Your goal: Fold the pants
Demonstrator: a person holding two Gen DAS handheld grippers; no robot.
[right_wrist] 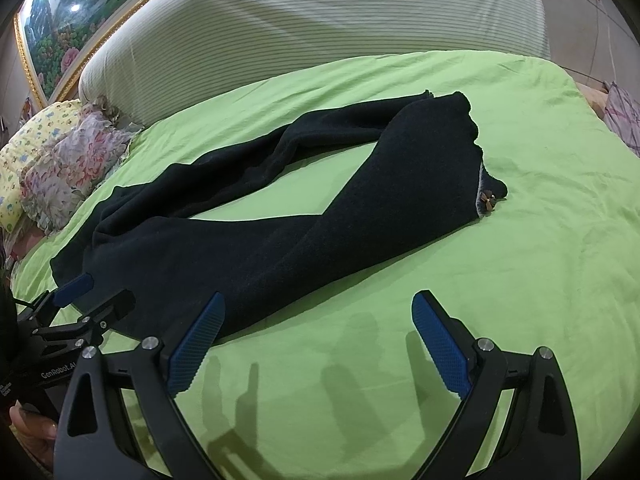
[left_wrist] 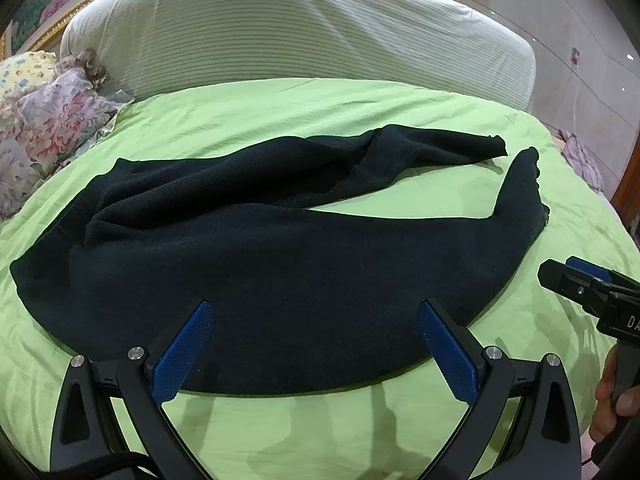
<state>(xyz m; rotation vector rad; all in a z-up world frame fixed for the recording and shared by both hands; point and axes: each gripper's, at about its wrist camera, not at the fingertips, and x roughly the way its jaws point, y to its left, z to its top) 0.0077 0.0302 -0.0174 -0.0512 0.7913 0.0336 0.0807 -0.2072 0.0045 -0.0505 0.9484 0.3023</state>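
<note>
Dark navy pants [left_wrist: 248, 264] lie spread on a green bed sheet [left_wrist: 304, 112], waist to the left, two legs running right and splayed apart. My left gripper [left_wrist: 316, 312] is open, hovering over the near edge of the seat area with nothing between its blue pads. In the right wrist view the same pants [right_wrist: 280, 236] stretch from lower left to upper right, with a small brown bow at one leg hem [right_wrist: 489, 200]. My right gripper [right_wrist: 318, 304] is open above bare sheet beside the near leg. Each gripper shows in the other's view: right gripper [left_wrist: 576, 280], left gripper [right_wrist: 96, 292].
A striped cream headboard cushion [left_wrist: 280, 28] rises behind the bed. Floral pillows [left_wrist: 52, 120] are piled at the far left. A hand [left_wrist: 612, 392] holds the right gripper's handle. The sheet's right edge [right_wrist: 580, 92] drops off near more floral fabric.
</note>
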